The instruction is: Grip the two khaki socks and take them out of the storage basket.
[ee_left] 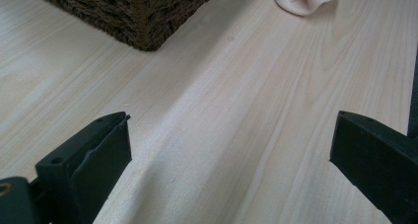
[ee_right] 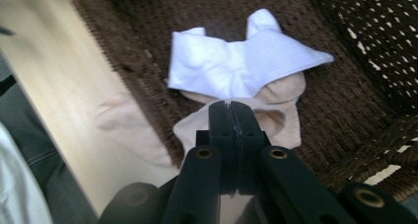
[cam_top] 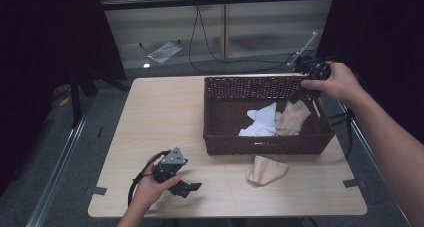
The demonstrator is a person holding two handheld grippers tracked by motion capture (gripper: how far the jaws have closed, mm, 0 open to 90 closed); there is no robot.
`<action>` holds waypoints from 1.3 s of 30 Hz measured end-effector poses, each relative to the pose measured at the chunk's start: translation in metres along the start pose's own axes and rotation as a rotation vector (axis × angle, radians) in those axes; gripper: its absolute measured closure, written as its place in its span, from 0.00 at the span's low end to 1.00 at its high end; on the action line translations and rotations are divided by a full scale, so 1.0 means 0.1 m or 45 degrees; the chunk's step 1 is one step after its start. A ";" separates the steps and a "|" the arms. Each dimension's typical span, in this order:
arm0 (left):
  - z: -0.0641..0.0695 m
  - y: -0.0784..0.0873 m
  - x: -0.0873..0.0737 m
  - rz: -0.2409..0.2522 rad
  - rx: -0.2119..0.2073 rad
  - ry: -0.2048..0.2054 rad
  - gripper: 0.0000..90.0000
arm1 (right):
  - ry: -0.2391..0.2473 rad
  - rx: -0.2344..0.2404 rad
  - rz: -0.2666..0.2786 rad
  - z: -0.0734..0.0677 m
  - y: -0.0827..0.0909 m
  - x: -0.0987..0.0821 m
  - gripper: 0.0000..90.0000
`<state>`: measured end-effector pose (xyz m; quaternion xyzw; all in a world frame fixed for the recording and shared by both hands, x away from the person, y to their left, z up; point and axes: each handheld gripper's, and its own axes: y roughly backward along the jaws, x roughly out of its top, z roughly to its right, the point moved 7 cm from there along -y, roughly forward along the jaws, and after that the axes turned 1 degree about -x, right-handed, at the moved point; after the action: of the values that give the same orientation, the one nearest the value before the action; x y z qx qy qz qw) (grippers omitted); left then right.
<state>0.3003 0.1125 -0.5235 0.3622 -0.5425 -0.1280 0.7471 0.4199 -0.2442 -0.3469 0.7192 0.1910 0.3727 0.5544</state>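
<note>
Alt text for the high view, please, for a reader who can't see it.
A person's right tool, jaws shut, lifts a beige sock over a dark wicker basket that also holds a white sock. A second beige sock lies on the light wooden table before the basket. The left tool rests near the front edge.

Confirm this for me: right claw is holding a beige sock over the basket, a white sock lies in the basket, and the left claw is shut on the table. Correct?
Not quite. The left claw is open, jaws wide apart over bare table, as the left gripper view shows. The rest holds: the right claw grips a beige sock over the basket, with a white sock inside.
</note>
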 end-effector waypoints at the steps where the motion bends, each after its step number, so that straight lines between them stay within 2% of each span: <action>1: 0.00 0.00 0.00 0.000 -0.002 0.000 0.02 | -0.003 -0.009 0.005 -0.01 0.03 0.01 1.00; 4: 0.00 0.01 0.00 -0.007 0.005 -0.003 0.02 | 0.017 -0.024 0.007 -0.03 0.14 0.04 1.00; 11: 0.00 0.01 0.00 -0.009 0.002 0.000 0.02 | 0.046 -0.007 0.031 -0.13 0.34 0.09 1.00; 14: 0.00 0.01 0.00 -0.009 0.002 0.001 0.02 | 0.077 -0.016 0.038 -0.20 0.42 0.11 1.00; 20: 0.00 0.01 0.00 -0.002 -0.002 0.001 0.02 | 0.127 -0.005 0.040 -0.30 0.51 0.14 1.00; 28: 0.01 0.01 0.00 -0.007 0.000 0.001 0.02 | 0.205 0.024 0.060 -0.53 0.60 0.16 1.00; 29: 0.00 0.01 0.00 -0.008 0.006 -0.001 0.02 | 0.216 0.030 0.059 -0.58 0.62 0.15 1.00; 39: 0.01 0.01 0.00 -0.017 0.008 -0.005 0.02 | 0.282 0.069 0.086 -0.76 0.69 0.09 1.00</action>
<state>0.2994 0.1126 -0.5227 0.3678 -0.5420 -0.1321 0.7439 0.3590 -0.2102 -0.2707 0.6944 0.2367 0.4631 0.4973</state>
